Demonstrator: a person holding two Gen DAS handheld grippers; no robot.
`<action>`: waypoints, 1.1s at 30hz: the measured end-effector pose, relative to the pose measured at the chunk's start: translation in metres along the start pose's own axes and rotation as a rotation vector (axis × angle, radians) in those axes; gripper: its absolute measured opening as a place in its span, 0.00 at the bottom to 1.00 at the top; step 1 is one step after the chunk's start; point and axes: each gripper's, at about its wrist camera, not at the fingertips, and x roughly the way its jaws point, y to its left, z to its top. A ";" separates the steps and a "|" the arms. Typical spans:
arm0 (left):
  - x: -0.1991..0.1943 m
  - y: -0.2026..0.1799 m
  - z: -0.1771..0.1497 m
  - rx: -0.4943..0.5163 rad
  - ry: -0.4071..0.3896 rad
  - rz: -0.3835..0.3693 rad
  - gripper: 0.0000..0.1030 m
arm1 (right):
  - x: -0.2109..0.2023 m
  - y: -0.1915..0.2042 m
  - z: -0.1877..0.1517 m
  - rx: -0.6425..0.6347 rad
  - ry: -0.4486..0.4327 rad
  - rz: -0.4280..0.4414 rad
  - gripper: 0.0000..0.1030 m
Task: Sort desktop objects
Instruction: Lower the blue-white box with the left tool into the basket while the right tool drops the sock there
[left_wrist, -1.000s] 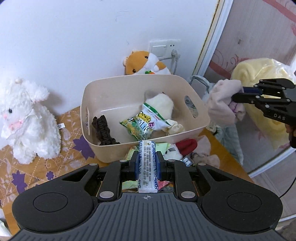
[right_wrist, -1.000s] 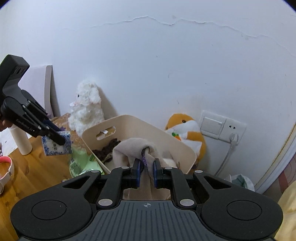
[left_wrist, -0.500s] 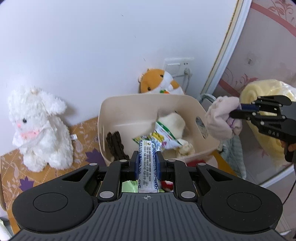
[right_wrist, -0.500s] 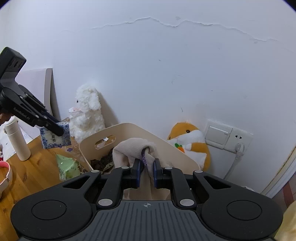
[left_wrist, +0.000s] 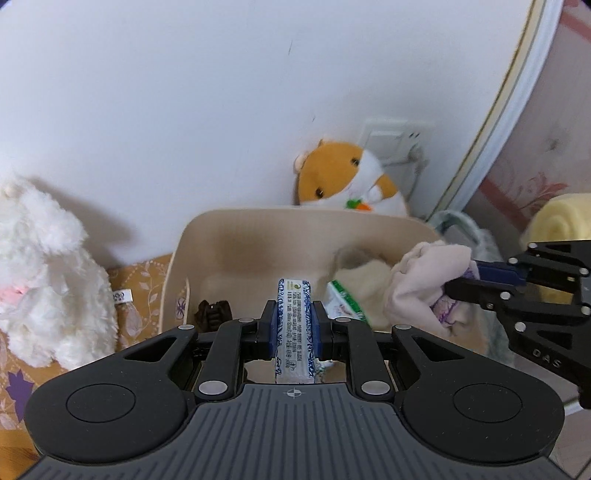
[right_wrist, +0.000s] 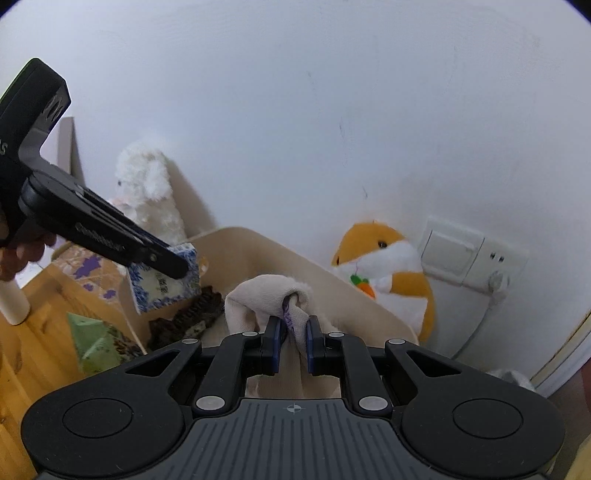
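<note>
I am gripping a blue-and-white tissue pack (left_wrist: 294, 325) upright in my left gripper (left_wrist: 294, 323), jaws clamped on its sides, hovering over the near edge of the beige bin (left_wrist: 258, 229). My right gripper (right_wrist: 292, 338) is pinching a pale pink cloth (right_wrist: 266, 299) above the bin's right side. Inside the bin a dark brown item (left_wrist: 213, 314) and a green-edged snack bag (left_wrist: 345, 299) are lying. Beyond, an orange hamster plush (left_wrist: 343, 177) is leaning at the wall, and a white lamb plush (left_wrist: 44, 280) is sitting left.

Bin (left_wrist: 295, 229) open up top; hamster (left_wrist: 347, 184) behind, lamb (left_wrist: 48, 280) left.
</note>
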 end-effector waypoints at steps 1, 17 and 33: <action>0.008 -0.001 -0.001 0.001 0.011 0.013 0.17 | 0.005 -0.001 -0.001 0.006 0.010 -0.003 0.12; 0.039 -0.009 -0.021 0.066 0.090 0.040 0.71 | 0.044 0.007 -0.034 -0.004 0.127 -0.022 0.60; -0.021 0.017 -0.035 0.133 0.084 0.029 0.74 | -0.011 0.007 -0.043 0.029 0.053 -0.058 1.00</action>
